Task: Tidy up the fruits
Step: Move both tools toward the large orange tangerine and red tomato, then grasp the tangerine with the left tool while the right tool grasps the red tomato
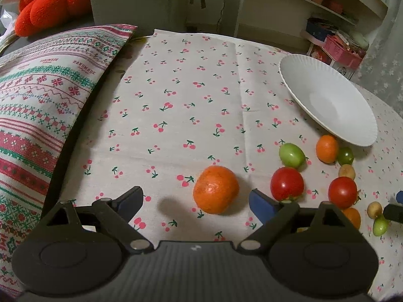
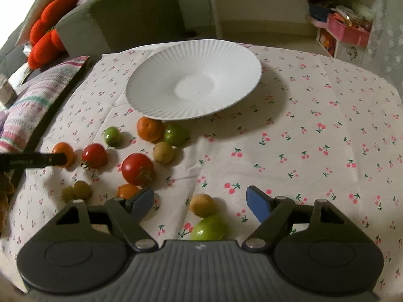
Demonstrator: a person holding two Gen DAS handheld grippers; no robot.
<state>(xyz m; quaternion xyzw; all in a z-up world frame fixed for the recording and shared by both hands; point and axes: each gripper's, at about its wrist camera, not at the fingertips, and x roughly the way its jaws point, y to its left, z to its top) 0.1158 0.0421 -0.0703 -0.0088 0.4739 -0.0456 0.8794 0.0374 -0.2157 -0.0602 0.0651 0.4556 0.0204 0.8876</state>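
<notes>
My left gripper (image 1: 196,201) is open, its blue pads either side of a large orange mandarin (image 1: 215,189) on the cherry-print cloth. To its right lie a red tomato (image 1: 287,183), a green tomato (image 1: 292,154), a second red tomato (image 1: 342,192) and a small mandarin (image 1: 327,149). My right gripper (image 2: 200,202) is open around a small brown fruit (image 2: 202,205), with a green tomato (image 2: 209,228) just below it. The empty white plate (image 2: 156,80) stands behind the scattered fruits; it also shows in the left wrist view (image 1: 302,80).
A patterned cushion (image 1: 37,105) lies along the table's left side. The left gripper's finger (image 2: 32,160) reaches in by a mandarin (image 2: 64,152). Shelves with a pink basket (image 2: 348,31) stand behind the table. A red plush (image 1: 50,2) sits on the sofa.
</notes>
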